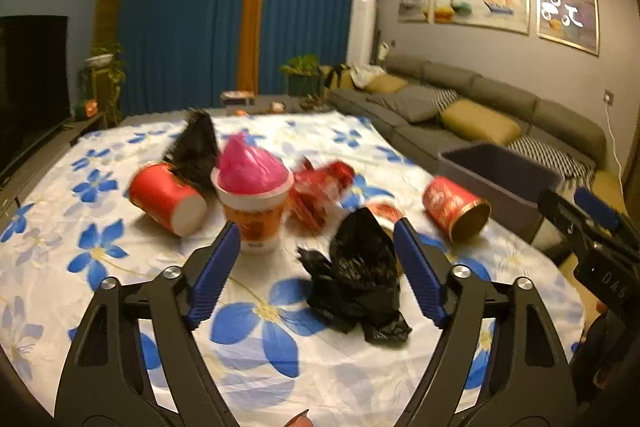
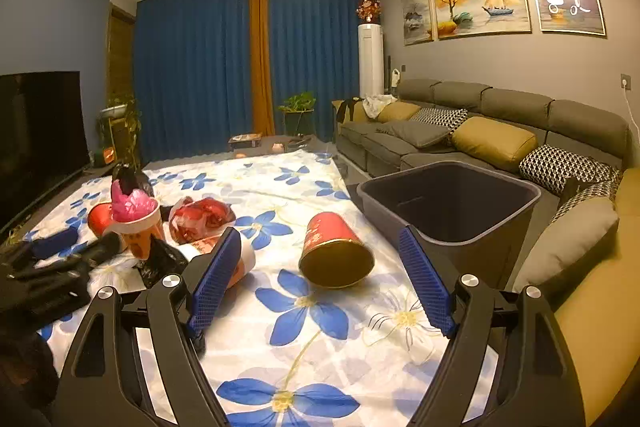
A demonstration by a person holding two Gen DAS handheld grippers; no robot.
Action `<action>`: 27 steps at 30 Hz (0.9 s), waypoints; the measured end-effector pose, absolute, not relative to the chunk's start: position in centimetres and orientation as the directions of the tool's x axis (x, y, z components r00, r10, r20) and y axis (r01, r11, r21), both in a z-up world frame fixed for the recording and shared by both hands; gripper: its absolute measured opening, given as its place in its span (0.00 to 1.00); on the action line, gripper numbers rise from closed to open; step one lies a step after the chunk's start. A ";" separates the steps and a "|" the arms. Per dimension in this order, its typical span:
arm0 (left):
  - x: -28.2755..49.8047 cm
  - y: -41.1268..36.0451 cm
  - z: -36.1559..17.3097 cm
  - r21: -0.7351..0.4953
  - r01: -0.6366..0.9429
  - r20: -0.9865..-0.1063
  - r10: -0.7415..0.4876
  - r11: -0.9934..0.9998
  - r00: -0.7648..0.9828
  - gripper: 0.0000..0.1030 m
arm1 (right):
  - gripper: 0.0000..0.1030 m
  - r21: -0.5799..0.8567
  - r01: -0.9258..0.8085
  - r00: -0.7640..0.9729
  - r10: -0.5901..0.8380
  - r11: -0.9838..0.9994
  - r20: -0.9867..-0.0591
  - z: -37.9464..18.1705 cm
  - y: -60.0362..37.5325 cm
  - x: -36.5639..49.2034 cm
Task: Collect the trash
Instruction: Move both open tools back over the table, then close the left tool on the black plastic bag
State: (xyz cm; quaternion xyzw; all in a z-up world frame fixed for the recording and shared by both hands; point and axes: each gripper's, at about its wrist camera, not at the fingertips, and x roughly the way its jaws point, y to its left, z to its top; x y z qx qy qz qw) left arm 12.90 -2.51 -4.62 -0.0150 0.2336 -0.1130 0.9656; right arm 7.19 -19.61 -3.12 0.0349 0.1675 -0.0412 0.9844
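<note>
Left wrist view: a crumpled black bag [image 1: 356,275] is seen on the flowered cloth [image 1: 120,291], just before the left gripper [image 1: 318,227], whose fingers are spread and empty. Cups [image 1: 256,203] and a red can [image 2: 334,251] lie around. The right gripper [image 2: 320,241] is likewise spread near the gray bin [image 2: 452,211].

The left gripper [image 1: 316,233] tilts gently downward, its blue-padded fingers [image 1: 216,267] spread wide with nothing pressed between them; the right gripper [image 2: 320,241] points forward at a shallower tilt, its jaws likewise wide and empty; each shows at the edge of the other's view, the two held side by side; part of a hand [image 1: 600,307] grips the right tool's handle.
</note>
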 end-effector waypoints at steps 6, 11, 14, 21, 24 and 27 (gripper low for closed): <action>15.1 -3.8 -6.5 -0.108 0.259 -0.522 -0.276 0.960 0.807 0.58 | 0.77 0.052 0.081 0.930 -0.056 0.995 -0.362 -3.8 -19.0 7.9; 16.7 -4.3 -7.9 -0.131 0.276 -0.595 -0.298 0.952 0.746 0.40 | 0.77 0.024 0.051 0.924 -0.038 0.998 -0.381 -4.5 -17.9 8.6; 17.4 -4.1 -8.7 -0.165 0.285 -0.632 -0.323 0.944 0.704 0.19 | 0.77 0.015 0.028 0.915 -0.020 0.999 -0.403 -5.1 -17.2 9.3; 16.8 -2.7 -8.6 -0.199 0.271 -0.613 -0.335 0.942 0.716 0.02 | 0.76 -0.004 -0.048 0.892 0.041 0.999 -0.451 -6.3 -14.6 11.1; 16.3 -1.8 -8.1 -0.206 0.257 -0.601 -0.329 0.944 0.728 0.02 | 0.71 -0.020 -0.078 0.878 0.059 0.997 -0.474 -6.6 -13.4 11.9; 15.6 -0.7 -7.4 -0.204 0.242 -0.579 -0.316 0.949 0.752 0.02 | 0.68 -0.030 -0.089 0.860 0.062 0.996 -0.506 -7.0 -12.5 13.1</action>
